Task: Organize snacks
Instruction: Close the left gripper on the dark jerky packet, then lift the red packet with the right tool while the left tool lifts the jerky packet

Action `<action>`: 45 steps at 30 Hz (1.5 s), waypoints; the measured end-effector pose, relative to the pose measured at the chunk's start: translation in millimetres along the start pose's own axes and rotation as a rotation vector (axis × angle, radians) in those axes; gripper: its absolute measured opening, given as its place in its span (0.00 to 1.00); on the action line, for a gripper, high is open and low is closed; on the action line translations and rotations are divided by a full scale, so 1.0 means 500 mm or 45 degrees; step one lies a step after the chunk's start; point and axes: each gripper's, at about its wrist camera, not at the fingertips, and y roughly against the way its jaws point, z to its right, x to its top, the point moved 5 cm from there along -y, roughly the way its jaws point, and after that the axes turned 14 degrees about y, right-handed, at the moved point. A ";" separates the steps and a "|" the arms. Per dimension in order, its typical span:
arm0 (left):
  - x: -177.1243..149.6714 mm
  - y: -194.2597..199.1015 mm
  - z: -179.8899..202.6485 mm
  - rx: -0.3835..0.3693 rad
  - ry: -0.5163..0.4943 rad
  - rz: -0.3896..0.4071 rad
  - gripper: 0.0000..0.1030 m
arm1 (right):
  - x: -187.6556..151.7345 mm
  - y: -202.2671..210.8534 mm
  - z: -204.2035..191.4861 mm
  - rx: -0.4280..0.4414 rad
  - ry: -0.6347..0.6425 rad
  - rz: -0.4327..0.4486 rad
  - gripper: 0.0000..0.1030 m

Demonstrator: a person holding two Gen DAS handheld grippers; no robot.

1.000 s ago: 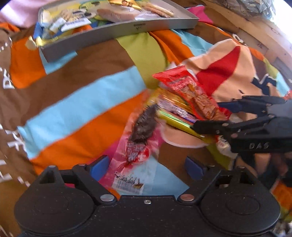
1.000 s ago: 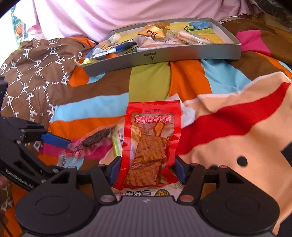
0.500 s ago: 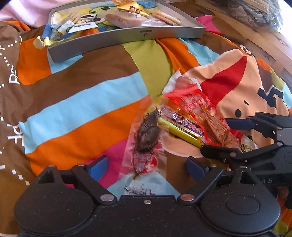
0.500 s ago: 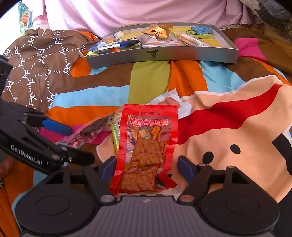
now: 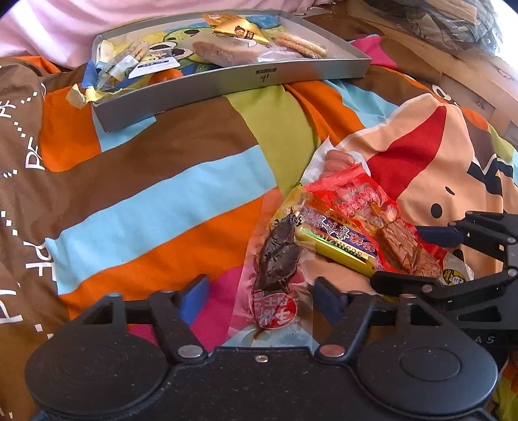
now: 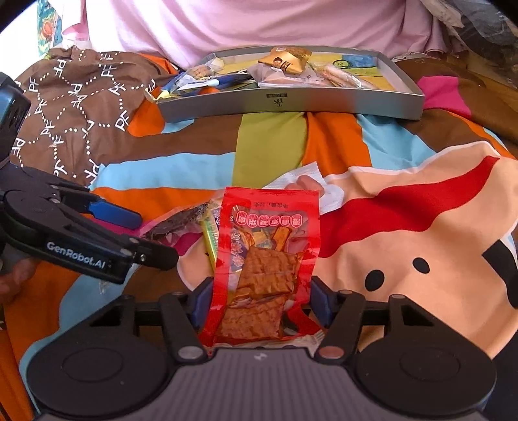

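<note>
A red packet of brown tofu pieces [image 6: 268, 259] lies on the striped blanket. Its near end sits between the fingers of my right gripper [image 6: 260, 304], which is open with the pads close to the packet's edges. From the left wrist view the same red packet [image 5: 356, 204] overlaps a yellow-purple bar [image 5: 336, 246] and a white sausage packet [image 5: 333, 158]. My left gripper [image 5: 260, 298] is open around a clear pink packet with a dark snack [image 5: 278, 259]. A grey tray [image 5: 259, 81] with several snacks stands at the back.
Behind the tray [image 6: 291, 103] sits a person in a pink garment [image 6: 259, 26]. A brown patterned cloth [image 6: 81, 107] is bunched at the left. A wooden edge [image 5: 469, 74] runs along the far right. The blanket is soft and uneven.
The left view has pulled back, so the tray shows more fully. The red packet, tilted up before, now lies flatter over the bars. Both grippers keep the same opening.
</note>
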 end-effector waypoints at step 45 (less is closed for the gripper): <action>-0.068 0.064 0.028 0.088 0.057 0.045 0.48 | -0.048 0.065 -0.040 -0.021 0.073 0.043 0.57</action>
